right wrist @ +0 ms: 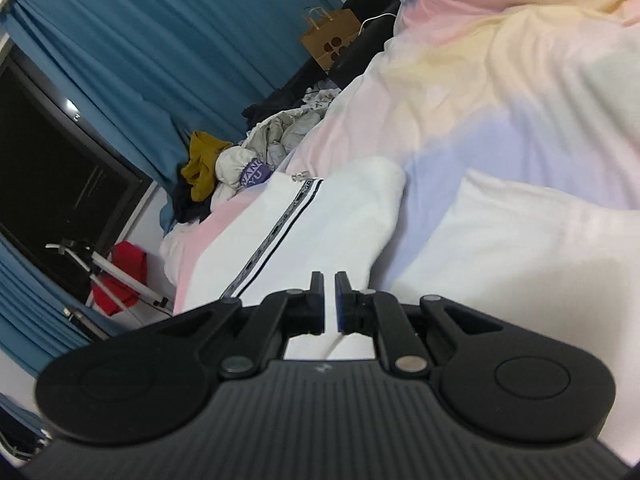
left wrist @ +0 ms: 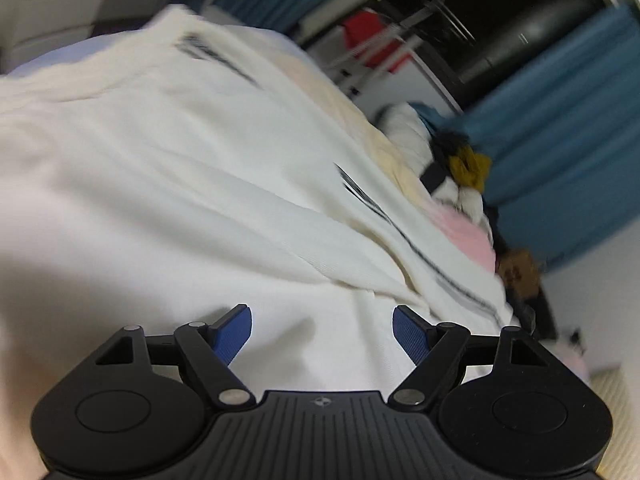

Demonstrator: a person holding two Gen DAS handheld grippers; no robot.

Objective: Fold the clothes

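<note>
A white garment [left wrist: 180,168] with a black striped trim [left wrist: 400,236] lies spread over the bed and fills most of the left wrist view. My left gripper [left wrist: 322,320] hovers just above it, open, blue pads wide apart with nothing between them. In the right wrist view the same white garment [right wrist: 320,224] with its trim [right wrist: 280,220] lies on the pastel bed cover [right wrist: 500,80]. My right gripper [right wrist: 329,280] is closed to a thin slit at the garment's near edge, with white cloth showing in the slit. Another white cloth part [right wrist: 520,240] lies to the right.
A pile of loose clothes [right wrist: 256,148], mustard and grey among them, sits at the bed's far side before blue curtains [right wrist: 160,40]. A brown paper bag [right wrist: 328,36] stands behind. A drying rack with a red item [right wrist: 120,280] is beside the bed below a dark window.
</note>
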